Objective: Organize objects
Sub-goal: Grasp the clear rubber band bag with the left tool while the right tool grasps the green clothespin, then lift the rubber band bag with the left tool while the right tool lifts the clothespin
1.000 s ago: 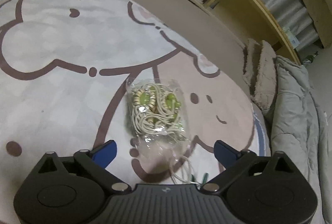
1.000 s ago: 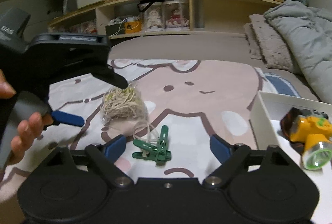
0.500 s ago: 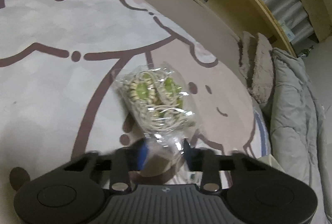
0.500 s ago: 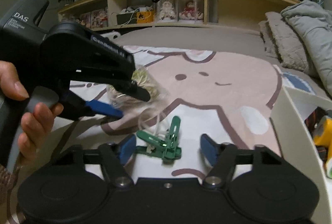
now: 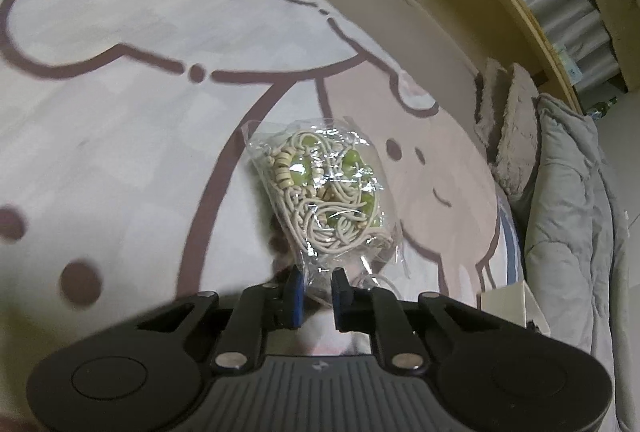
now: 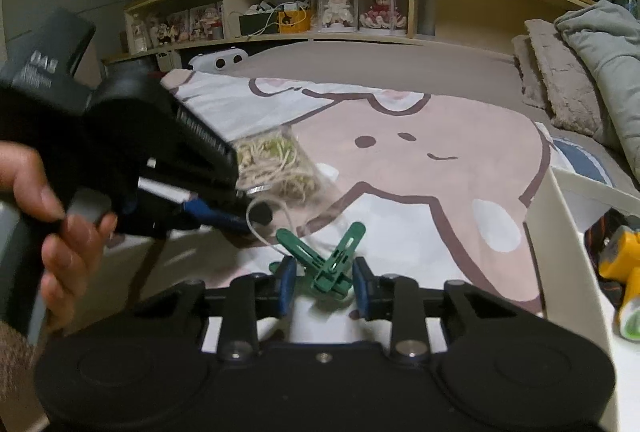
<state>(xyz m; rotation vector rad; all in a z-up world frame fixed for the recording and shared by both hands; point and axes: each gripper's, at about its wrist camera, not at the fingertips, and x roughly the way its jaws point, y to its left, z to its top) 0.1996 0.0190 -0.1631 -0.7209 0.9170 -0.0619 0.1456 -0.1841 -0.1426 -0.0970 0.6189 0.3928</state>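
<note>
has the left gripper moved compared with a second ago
Yes. The left gripper has come down onto the near edge of the clear bag of cord and beads lying on the printed blanket, and its jaws have just closed on that edge.

My clear plastic bag (image 5: 320, 200) of cream cord and green beads sits at twelve o'clock on the cartoon-print blanket (image 5: 120, 136), its crumpled near edge pinched. From my right side, the green clothespins (image 6: 324, 260) (two, crossed like an X) lie at six o'clock of that bag, a loose cord (image 6: 260, 232) looping between.
</note>
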